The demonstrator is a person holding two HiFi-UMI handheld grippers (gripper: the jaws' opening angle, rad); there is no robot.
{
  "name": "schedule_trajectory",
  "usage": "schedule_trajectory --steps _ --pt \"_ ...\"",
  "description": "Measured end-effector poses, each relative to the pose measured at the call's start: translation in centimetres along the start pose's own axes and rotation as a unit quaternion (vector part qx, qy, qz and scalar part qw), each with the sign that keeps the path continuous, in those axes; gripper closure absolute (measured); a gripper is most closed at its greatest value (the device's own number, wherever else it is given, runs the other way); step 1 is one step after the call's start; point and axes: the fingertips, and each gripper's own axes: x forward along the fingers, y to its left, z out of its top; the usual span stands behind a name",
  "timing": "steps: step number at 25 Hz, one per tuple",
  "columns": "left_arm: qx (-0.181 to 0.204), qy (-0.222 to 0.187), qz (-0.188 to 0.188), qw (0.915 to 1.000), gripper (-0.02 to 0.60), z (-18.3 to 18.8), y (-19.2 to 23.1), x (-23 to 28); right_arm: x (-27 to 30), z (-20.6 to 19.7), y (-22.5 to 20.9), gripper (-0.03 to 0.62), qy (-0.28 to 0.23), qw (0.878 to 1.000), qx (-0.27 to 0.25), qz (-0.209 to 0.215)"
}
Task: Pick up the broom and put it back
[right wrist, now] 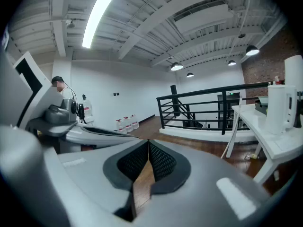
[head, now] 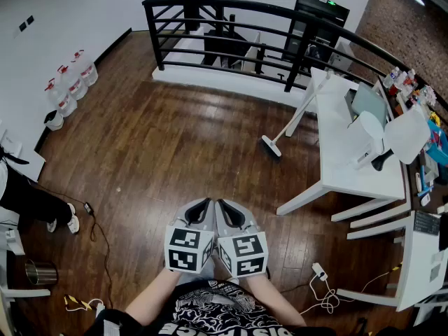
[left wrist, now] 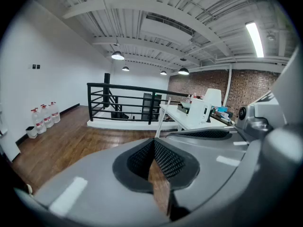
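Observation:
The broom leans against the left edge of the white table, its dark head on the wooden floor and its white handle slanting up to the right. In the left gripper view the broom handle shows far ahead, beside the table. My left gripper and right gripper are held side by side near my body, well short of the broom. Both are shut with nothing between the jaws, as the left gripper and right gripper show in their own views.
A black railing guards a stairwell at the back. Water bottles stand along the left wall. Cables and a power strip lie on the floor. A person's leg and a metal bin are at the left.

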Motion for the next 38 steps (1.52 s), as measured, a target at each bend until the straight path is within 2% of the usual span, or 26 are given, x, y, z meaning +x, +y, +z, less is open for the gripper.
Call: schedule_trajectory --steps 11,20,30,38 --pt "-0.007 -0.009 -0.014 0.9998 0.575 5.4 9.0 4.0 9.9 5.5 0.7 0.589 -0.001 1.000 -0.009 -0.008" --pt "-0.011 -0.010 -0.016 0.9998 0.575 7.5 14.6 6.1 15.5 7.7 1.0 0.589 -0.013 1.000 0.000 -0.017" --pt "-0.012 0.002 -0.007 0.9999 0.575 8.9 16.8 11.3 20.4 8.5 -2.2 0.589 -0.014 1.000 0.013 -0.005" --pt "-0.006 -0.004 0.026 0.9996 0.575 13.2 18.4 17.9 25.0 12.0 -8.1 0.589 -0.029 0.999 0.009 0.010"
